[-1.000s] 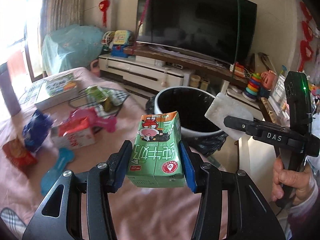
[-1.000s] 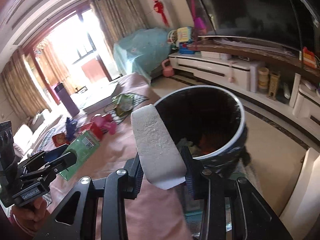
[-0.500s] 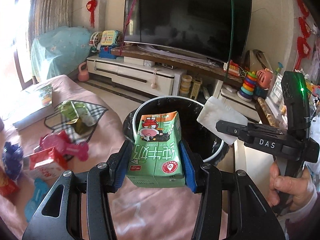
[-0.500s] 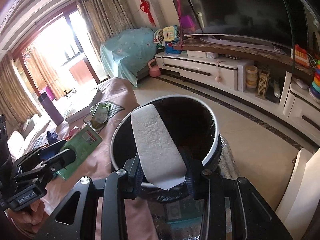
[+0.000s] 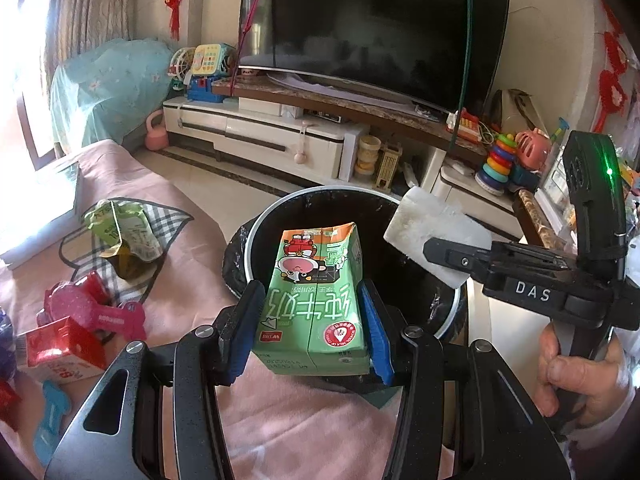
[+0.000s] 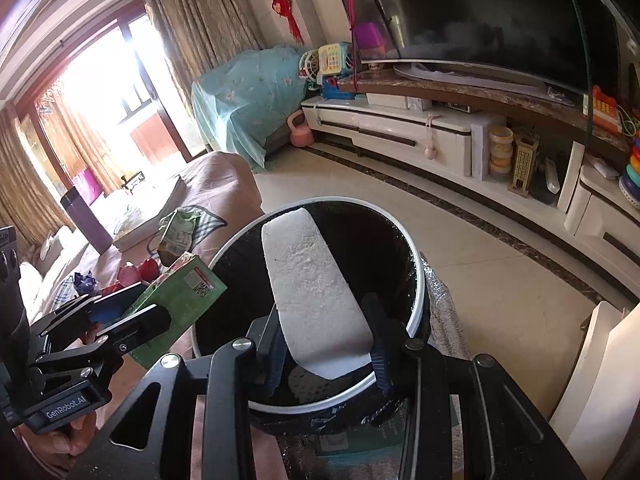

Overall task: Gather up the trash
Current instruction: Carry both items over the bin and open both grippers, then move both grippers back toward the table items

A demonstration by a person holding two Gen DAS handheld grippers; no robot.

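My left gripper [image 5: 310, 328] is shut on a green milk carton [image 5: 316, 304] and holds it over the near rim of a round black-lined trash bin [image 5: 280, 208]. The carton also shows in the right wrist view [image 6: 180, 304]. My right gripper [image 6: 324, 340] is shut on a white foam piece [image 6: 312, 280], held above the bin's opening [image 6: 416, 292]. In the left wrist view the right gripper [image 5: 436, 250] and its foam piece [image 5: 432, 236] sit over the bin's right rim.
On the pink cloth to the left lie a green pouch [image 5: 120, 232] on a checked cloth, pink toys [image 5: 92, 308], a red carton [image 5: 60, 352] and a blue piece [image 5: 52, 420]. A TV cabinet [image 5: 260, 136] stands behind the bin.
Both grippers have moved toward the bin with their loads. The carton and the foam piece now sit over the bin's opening, and the bin looks larger and closer.
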